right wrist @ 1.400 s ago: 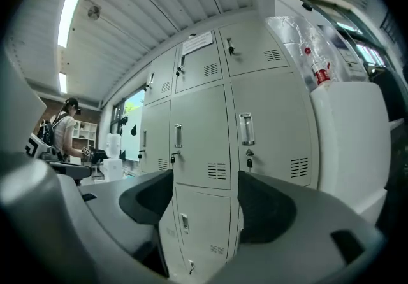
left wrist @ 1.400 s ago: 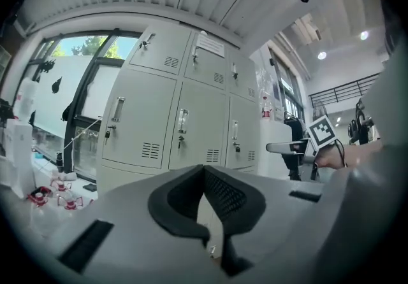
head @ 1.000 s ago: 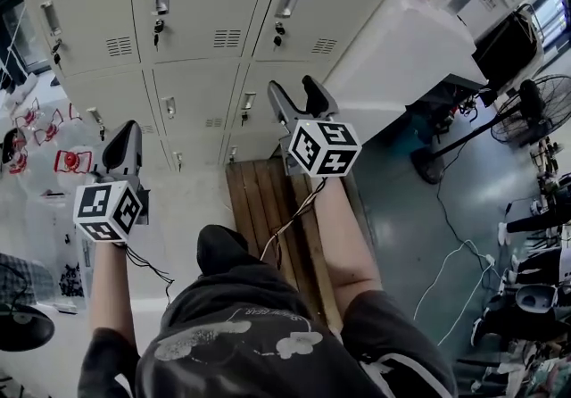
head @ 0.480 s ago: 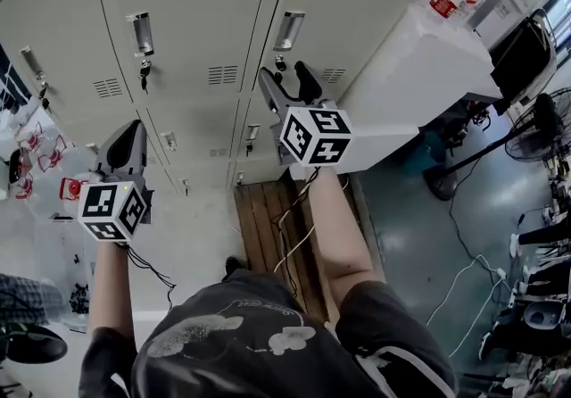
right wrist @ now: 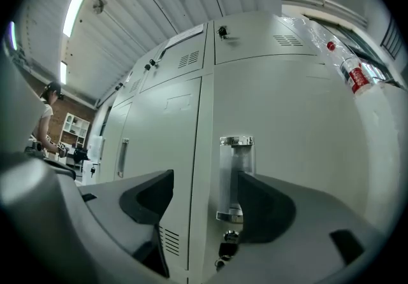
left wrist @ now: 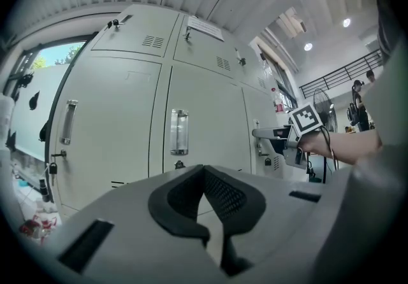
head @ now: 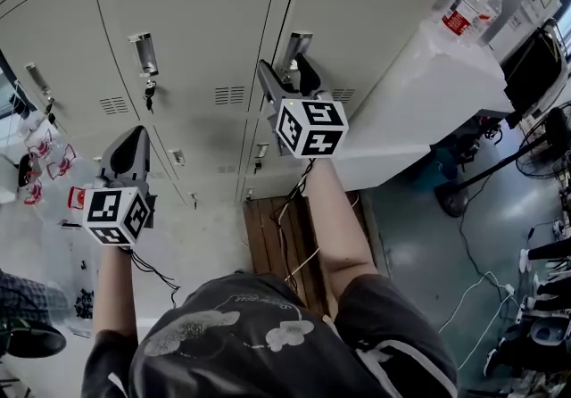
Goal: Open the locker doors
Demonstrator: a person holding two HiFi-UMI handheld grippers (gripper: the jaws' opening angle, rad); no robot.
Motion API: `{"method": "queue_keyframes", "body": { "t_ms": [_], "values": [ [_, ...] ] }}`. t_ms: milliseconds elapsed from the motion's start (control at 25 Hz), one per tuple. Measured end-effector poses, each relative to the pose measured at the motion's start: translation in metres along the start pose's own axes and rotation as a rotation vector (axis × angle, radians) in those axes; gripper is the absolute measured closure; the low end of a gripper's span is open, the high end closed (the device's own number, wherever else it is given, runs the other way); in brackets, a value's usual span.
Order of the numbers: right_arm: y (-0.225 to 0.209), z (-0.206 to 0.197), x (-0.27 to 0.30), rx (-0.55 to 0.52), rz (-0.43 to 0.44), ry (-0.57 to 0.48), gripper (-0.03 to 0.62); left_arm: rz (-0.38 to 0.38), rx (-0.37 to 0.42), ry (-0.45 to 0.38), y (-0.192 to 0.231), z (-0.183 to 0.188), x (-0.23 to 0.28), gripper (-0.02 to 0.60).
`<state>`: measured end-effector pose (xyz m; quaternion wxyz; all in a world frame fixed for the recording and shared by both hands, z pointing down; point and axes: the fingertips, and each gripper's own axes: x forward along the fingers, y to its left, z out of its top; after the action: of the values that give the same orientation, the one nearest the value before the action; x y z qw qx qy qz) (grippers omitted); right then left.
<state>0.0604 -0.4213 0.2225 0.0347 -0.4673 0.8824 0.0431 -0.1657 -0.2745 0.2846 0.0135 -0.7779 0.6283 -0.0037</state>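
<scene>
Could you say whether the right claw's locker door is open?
Shut: the door lies flush with its neighbour; no gap shows.

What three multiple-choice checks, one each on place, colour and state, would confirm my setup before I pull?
1. The right claw is: A) at a locker door handle B) at a drawer knob C) at a light switch.
2. The label on the bottle is: A) green B) red C) blue.
3. The left claw is: A) open B) shut on a key C) shut, empty.
Key: 1 A, the handle shows between its open jaws; 2 B, a red band on the clear bottle; 3 C, its jaws meet with nothing between.
</scene>
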Motion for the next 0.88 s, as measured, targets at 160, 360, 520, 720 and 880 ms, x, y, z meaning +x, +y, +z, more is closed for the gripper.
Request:
{"method": "queue_keyframes", "body": {
  "t_ms": [160,360,520,720,880],
  "values": [
    [-0.001,0.000,0.011,0.015,0.010,-0.005,0.287,0.007,-0.002,-0.006,0.002,0.000,0.006,0.572],
    [-0.002,-0.004,0.024,0.059,0.013,-0.015,0.287,0.008,-0.015,0.007,0.001,-0.009,0.013,0.572],
    [-0.005,-0.003,0.031,0.079,0.005,-0.017,0.289,0.012,-0.024,0.009,0.003,-0.011,0.016,0.572],
    [-0.015,-0.004,0.029,0.095,-0.063,-0.041,0.355,0.013,-0.030,0.009,0.004,-0.013,0.020,0.572],
    [-0.015,-0.004,0.024,0.106,-0.081,-0.034,0.368,0.012,-0.042,0.006,0.002,-0.017,0.021,0.572]
  ]
}}
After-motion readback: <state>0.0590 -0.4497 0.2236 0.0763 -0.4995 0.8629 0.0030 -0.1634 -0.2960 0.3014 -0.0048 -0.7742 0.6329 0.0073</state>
